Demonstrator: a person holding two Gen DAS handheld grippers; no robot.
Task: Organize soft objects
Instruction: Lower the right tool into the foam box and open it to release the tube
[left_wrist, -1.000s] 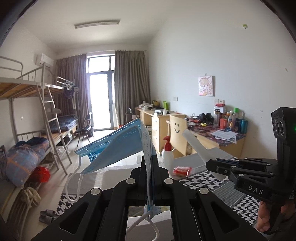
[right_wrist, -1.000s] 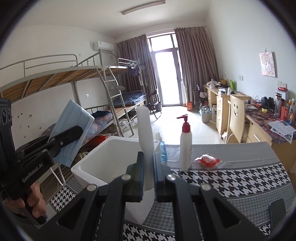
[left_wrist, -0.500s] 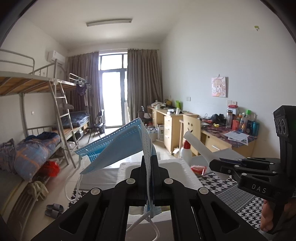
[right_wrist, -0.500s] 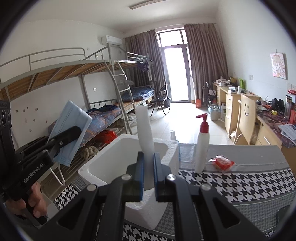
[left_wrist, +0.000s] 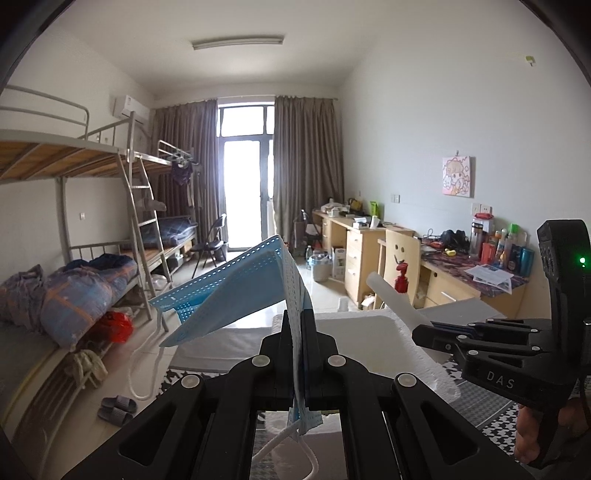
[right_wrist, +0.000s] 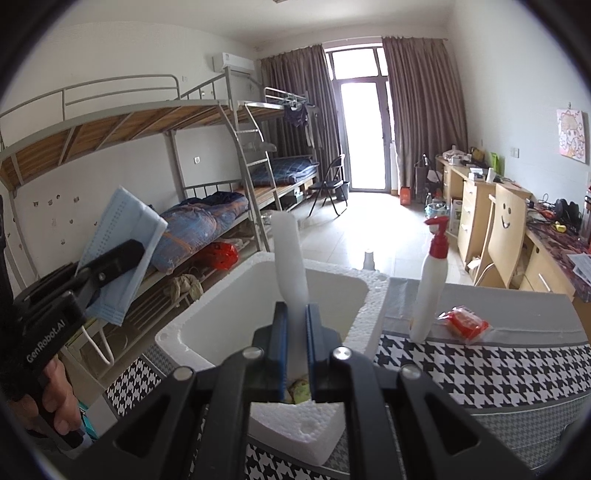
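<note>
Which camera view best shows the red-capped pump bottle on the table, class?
The right wrist view: the pump bottle stands whole and upright on the table, beside the foam box. The left wrist view shows only its red pump top, peeking up behind the box's rim.

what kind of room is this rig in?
Most likely a shared dorm room: metal bunk beds with bedding along one wall, a row of cluttered wooden desks opposite, and a curtained balcony door at the far end.
</note>
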